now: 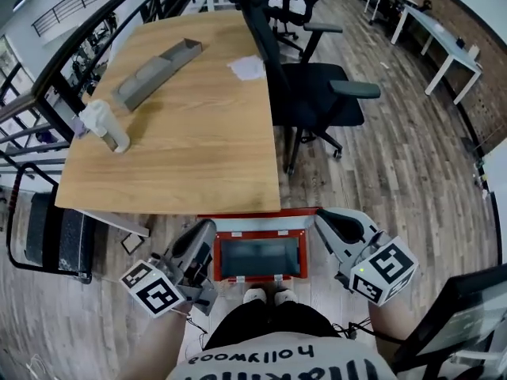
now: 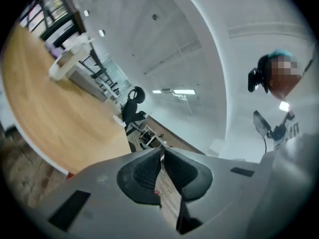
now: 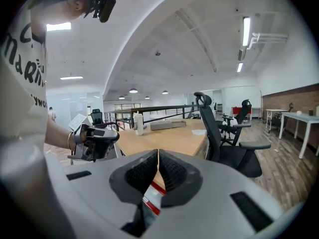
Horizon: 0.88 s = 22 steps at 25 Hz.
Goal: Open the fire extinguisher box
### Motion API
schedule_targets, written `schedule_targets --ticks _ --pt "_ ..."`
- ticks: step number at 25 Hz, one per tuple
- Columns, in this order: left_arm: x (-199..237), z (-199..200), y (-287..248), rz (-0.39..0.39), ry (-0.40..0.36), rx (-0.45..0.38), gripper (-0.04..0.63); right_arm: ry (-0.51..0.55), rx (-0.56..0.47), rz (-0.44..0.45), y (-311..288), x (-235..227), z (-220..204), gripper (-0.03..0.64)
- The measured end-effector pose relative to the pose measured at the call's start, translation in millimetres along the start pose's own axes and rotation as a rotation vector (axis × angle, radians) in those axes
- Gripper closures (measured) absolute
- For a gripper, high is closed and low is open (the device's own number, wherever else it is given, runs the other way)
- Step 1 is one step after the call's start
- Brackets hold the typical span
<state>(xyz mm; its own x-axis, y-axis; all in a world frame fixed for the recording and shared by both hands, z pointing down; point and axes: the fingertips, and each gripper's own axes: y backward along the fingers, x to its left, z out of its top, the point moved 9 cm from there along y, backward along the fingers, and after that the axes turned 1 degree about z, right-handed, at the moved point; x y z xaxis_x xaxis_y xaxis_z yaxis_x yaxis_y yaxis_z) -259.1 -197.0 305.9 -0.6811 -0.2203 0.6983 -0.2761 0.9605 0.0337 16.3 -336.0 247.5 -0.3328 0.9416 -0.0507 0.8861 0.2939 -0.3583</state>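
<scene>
Head view shows the red fire extinguisher box (image 1: 260,258) on the floor (image 1: 380,165) by the person's feet (image 1: 265,295). Its door looks shut. The left gripper (image 1: 204,232) and right gripper (image 1: 325,218) hang beside it, fingers pinched together, holding nothing. Opening it is not yet done.

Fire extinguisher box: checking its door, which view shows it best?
Head view: the whole fire extinguisher box lies on the floor, window up. Right gripper view shows only a red-white sliver; left gripper view, almost nothing.
</scene>
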Motion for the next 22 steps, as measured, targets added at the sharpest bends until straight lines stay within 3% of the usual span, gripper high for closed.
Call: schedule_targets --ticks 3,5,10,13,16,22 --pt "-32 32 4 -0.018 -0.218 0.023 0.569 0.000 -0.068 0.000 5 10 23 0.606" --pt "-49 47 9 -0.034 -0.303 0.013 0.569 0.017 -0.095 0.005 8 17 34 0.606" --pt "-89 65 12 -0.118 -0.372 0.051 0.569 0.039 -0.132 0.017 22 29 54 0.606" --pt "-113 70 6 -0.148 -0.478 0.104 0.569 0.024 -0.154 0.042 30 32 61 0.606" --pt "-132 72 -1 -0.126 -0.581 0.118 0.569 -0.016 -0.154 0.086 38 29 62 0.606" --pt "-144 44 -19 -0.086 -0.580 0.149 0.569 -0.086 -0.073 0.121 44 20 46 0.606"
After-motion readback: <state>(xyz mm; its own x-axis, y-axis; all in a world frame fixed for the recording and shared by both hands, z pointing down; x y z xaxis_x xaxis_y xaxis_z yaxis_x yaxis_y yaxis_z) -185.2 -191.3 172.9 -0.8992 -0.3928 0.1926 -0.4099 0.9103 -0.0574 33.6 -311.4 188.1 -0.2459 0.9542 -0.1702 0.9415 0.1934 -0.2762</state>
